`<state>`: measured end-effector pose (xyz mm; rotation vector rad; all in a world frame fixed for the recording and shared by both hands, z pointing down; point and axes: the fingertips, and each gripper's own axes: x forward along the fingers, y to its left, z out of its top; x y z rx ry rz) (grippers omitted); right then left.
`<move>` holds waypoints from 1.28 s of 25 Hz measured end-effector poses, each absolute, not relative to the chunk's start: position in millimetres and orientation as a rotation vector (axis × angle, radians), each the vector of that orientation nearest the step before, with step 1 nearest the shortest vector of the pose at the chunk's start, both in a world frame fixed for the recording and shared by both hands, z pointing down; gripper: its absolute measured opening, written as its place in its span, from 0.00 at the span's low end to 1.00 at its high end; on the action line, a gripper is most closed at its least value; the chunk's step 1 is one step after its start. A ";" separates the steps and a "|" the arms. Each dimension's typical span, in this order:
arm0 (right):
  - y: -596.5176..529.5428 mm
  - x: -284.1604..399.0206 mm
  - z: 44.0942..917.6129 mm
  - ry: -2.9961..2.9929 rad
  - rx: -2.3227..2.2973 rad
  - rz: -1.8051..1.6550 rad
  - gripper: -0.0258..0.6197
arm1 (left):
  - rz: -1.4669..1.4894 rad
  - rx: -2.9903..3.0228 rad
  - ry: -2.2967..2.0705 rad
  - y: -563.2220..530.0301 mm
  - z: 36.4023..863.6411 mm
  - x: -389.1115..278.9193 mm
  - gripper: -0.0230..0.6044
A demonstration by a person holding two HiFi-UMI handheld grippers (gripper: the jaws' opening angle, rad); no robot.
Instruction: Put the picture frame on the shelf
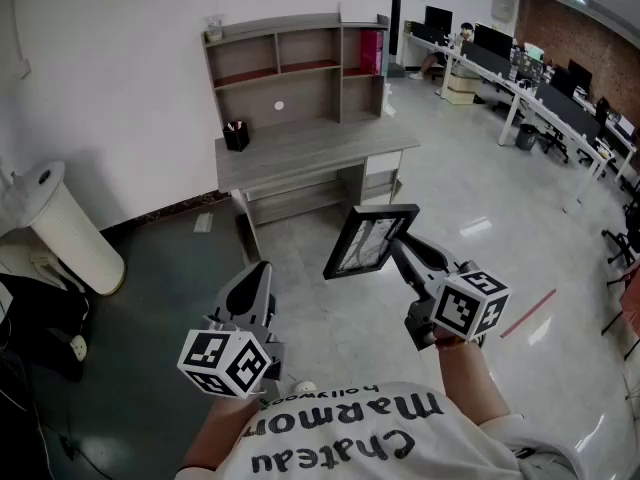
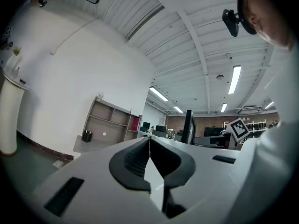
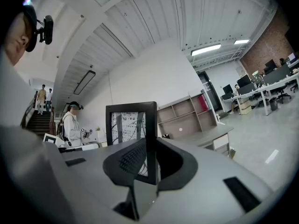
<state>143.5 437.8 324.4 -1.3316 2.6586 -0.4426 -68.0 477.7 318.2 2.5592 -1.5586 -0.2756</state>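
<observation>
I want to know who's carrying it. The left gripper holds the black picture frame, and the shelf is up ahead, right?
Not quite. The right gripper holds the black picture frame; the left gripper is shut and empty. The right gripper view shows it. The shelf is up ahead.

A grey desk [image 1: 300, 153] is seen against the white wall, at twelve o'clock in the head view. A black pen cup [image 1: 236, 135] is placed on its left end. A white cylinder-shaped appliance [image 1: 65, 223] is seen at nine o'clock. Long office tables [image 1: 520, 93] with monitors are lined up at two o'clock, and a red floor stripe [image 1: 527, 313] is found at four o'clock.
</observation>
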 end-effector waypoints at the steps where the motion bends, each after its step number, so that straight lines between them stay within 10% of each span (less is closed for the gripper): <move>1: 436.2 142.4 324.8 2.652 -1.329 -0.444 0.15 | -0.278 2.561 -1.561 475.8 318.8 -69.5 0.06; 32: 312.4 83.6 330.0 2.467 -1.511 -0.528 0.16 | -0.218 2.578 -1.419 334.6 327.0 -156.6 0.06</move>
